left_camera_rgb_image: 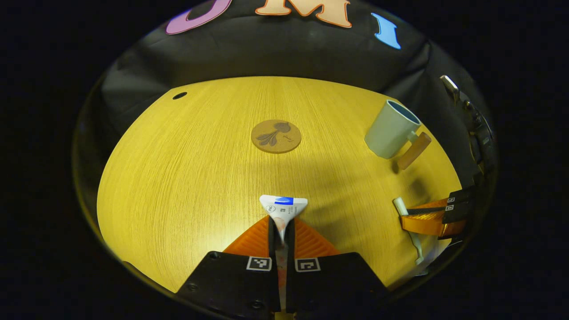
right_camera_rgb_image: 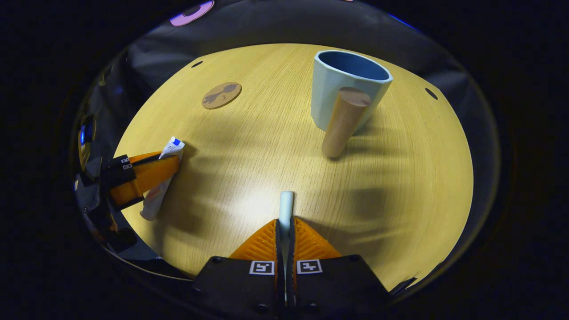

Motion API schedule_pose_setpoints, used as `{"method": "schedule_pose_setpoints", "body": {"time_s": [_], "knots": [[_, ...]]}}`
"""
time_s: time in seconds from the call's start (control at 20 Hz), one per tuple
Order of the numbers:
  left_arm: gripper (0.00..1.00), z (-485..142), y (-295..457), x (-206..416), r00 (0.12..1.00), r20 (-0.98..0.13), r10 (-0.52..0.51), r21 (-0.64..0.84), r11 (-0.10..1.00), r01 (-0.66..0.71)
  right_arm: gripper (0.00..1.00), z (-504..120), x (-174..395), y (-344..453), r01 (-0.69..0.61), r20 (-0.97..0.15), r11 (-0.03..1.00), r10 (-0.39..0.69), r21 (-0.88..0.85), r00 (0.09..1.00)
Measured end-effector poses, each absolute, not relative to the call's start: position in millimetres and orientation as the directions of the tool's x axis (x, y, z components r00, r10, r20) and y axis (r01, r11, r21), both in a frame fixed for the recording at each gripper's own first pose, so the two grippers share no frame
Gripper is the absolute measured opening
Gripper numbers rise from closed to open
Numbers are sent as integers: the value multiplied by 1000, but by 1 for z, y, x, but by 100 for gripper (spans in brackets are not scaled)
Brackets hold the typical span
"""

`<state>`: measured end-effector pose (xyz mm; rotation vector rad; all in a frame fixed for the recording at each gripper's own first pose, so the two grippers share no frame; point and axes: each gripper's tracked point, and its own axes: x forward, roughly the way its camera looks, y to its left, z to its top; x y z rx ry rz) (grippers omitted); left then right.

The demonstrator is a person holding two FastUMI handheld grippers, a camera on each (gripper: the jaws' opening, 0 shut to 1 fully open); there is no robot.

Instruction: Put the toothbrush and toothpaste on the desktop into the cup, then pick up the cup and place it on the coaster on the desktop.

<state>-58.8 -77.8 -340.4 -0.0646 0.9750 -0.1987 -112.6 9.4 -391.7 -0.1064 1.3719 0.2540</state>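
My left claw is clamped on the toothpaste, my right claw on the toothbrush, both lifted off the bench so each can drop into the cup, coaster waiting bare.

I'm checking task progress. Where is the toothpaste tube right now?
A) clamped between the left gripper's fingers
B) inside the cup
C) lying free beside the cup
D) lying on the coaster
A: the left gripper has both fingers closed on the toothpaste tube, and the cup looks empty inside.
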Motion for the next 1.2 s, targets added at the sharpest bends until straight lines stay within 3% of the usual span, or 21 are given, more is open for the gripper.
{"method": "schedule_pose_setpoints", "body": {"time_s": [0.55,1.2], "knots": [[0,-302,-84,-49,645,-727,-236,-194,971,137,4,-387,-117,15,-189,-960,973,174,133,220],[0,-240,-84,-48,743,-619,-253,-187,967,173,2,-339,-94,38,-241,-874,949,286,202,393]]}}
